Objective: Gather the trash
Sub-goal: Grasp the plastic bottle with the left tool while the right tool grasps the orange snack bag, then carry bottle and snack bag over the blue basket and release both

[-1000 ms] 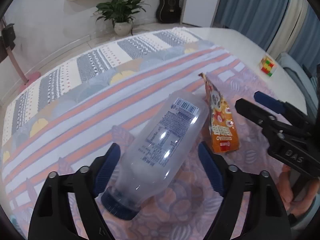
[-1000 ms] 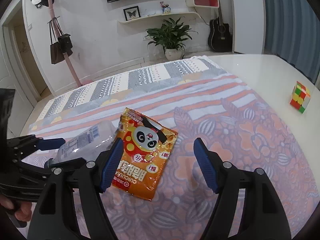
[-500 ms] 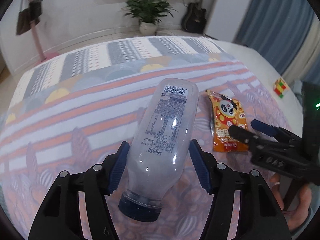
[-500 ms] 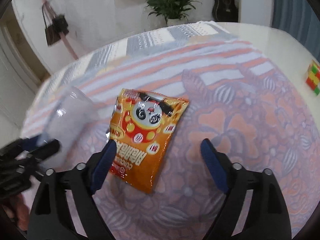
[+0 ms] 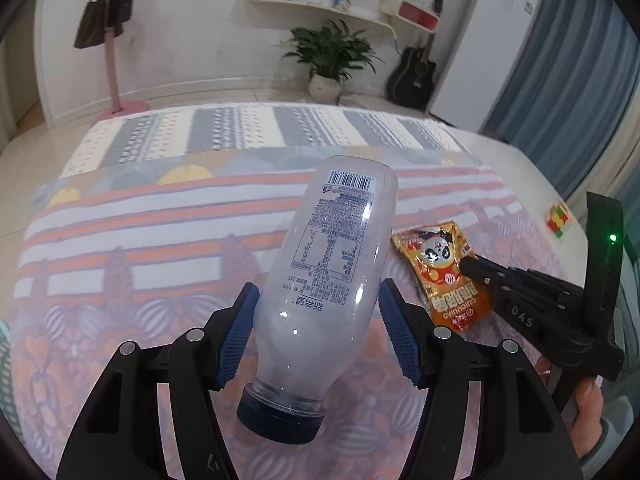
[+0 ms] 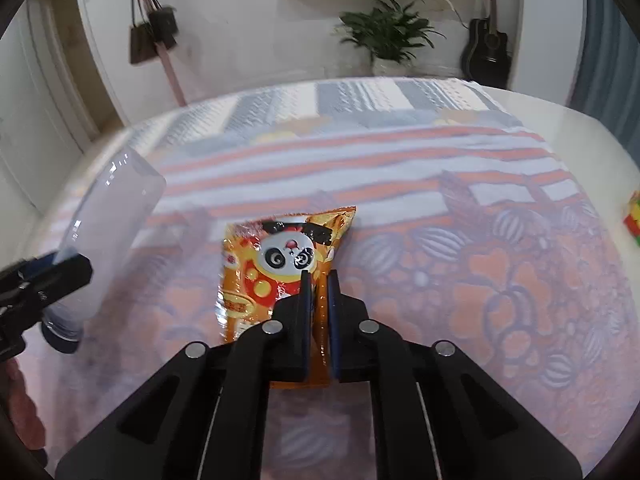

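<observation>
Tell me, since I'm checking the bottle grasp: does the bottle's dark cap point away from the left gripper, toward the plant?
No, the bottle lies between the left gripper fingers with its dark cap toward the camera.

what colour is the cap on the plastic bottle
Dark blue, clearest in the left wrist view, where the bottle cap points toward the camera.

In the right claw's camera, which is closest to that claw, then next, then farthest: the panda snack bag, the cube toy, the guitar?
1. Panda snack bag: pinched in the right claw.
2. Cube toy: far right on the table.
3. Guitar: against the back wall.
</observation>
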Motion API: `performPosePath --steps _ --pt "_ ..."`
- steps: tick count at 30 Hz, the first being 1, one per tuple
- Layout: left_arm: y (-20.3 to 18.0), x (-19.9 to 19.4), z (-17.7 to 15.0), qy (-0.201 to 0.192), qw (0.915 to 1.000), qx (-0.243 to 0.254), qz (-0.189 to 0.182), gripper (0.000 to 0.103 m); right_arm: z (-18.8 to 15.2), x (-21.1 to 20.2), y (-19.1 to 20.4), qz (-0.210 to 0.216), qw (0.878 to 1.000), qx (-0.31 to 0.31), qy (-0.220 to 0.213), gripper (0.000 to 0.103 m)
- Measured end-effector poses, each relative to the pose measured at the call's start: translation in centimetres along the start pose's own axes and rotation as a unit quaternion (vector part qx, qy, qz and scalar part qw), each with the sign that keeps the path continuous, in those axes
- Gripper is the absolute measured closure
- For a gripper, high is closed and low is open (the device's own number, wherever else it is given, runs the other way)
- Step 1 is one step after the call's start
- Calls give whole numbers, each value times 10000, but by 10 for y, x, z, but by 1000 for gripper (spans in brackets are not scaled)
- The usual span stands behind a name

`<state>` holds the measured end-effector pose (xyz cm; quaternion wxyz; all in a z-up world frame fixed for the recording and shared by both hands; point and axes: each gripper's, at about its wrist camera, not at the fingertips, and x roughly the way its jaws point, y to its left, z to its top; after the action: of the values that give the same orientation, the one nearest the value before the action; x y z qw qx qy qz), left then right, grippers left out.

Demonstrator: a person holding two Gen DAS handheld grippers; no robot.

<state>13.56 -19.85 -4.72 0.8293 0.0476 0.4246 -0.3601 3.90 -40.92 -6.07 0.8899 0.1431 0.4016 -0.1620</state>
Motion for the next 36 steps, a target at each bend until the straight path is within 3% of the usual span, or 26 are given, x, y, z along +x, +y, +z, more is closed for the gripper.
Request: performPosePath --steps 9,20,27,33,36 --pt "42 -58 -11 -401 9982 -381 227 43 14 -33 46 521 9978 -223 -343 100" --pt "129 -162 -33 -923 9865 -993 915 43 34 -88 170 1398 9823 -1014 -725 100" --pt "205 -215 -69 -1153 9628 -1704 1750 43 29 -91 280 2000 9642 -1656 -539 100" --pt "270 -240 -107 -1188 9369 -2651 1944 43 3 -79 373 2280 9481 -2205 -244 100" --pt "298 -245 -124 -1101 9285 -2934 1990 43 -17 -70 416 2339 9401 -2477 -100 100"
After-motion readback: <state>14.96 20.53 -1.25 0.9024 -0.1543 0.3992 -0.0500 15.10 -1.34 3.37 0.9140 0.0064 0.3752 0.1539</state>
